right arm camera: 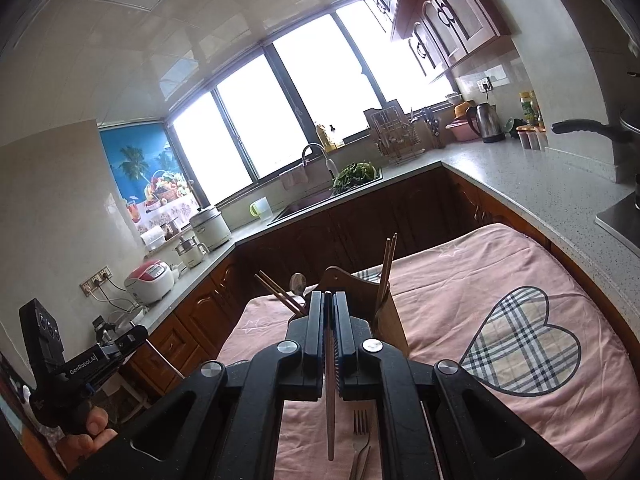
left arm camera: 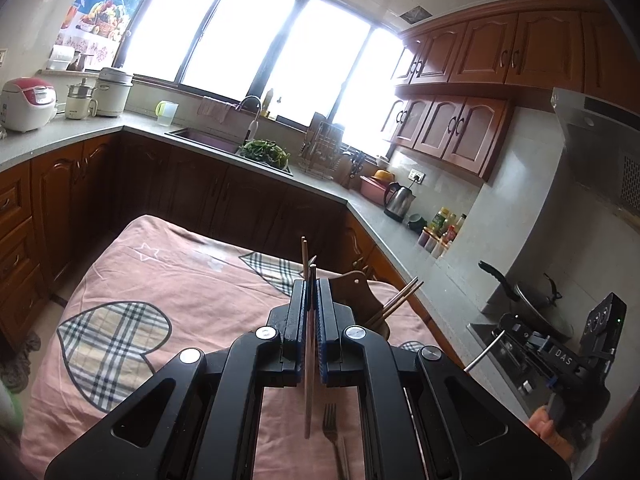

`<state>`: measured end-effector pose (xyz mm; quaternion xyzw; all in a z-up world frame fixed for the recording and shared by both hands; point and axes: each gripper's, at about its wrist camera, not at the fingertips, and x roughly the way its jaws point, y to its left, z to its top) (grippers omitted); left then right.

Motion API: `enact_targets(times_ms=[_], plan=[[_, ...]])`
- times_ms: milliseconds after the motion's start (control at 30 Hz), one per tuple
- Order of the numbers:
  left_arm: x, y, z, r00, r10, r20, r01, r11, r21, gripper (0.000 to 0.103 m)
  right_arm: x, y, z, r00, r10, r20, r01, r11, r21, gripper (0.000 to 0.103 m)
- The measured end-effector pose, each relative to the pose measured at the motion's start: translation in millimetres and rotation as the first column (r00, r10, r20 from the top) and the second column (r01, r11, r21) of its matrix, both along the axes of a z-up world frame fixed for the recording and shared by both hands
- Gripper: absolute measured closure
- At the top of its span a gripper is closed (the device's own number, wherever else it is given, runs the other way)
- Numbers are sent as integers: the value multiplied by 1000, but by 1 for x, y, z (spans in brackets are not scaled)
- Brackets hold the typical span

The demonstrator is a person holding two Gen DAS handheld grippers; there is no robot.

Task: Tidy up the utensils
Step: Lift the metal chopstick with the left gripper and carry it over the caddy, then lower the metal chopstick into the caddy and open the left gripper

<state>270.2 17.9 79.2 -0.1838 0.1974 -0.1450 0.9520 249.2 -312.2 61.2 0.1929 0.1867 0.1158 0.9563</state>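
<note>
Left wrist view: our left gripper [left arm camera: 311,280] is closed on a pair of chopsticks [left arm camera: 307,360], held upright above the pink cloth [left arm camera: 192,280]. The wooden holder [left arm camera: 352,292], already carrying chopsticks, stands just beyond the fingers. We judge the step to be carrying; next, tilt the tips over a free compartment and lower. A fork [left arm camera: 332,432] lies on the cloth below.

Right wrist view: our right gripper [right arm camera: 329,300] is clamped on a thin wooden utensil [right arm camera: 330,400], likely a chopstick. The holder [right arm camera: 384,316] sits directly ahead; its standing chopsticks [right arm camera: 387,268] and a spoon [right arm camera: 298,282] crowd the openings. The fork [right arm camera: 361,424] waits beneath.
</note>
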Motion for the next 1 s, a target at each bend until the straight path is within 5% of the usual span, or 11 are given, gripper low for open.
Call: enact_targets(times_ms=[1000], plan=[[110,-23,31,985,95,145,-83,993,-85,99,91,-7,42,982,-95,163,104,993,-48,99]])
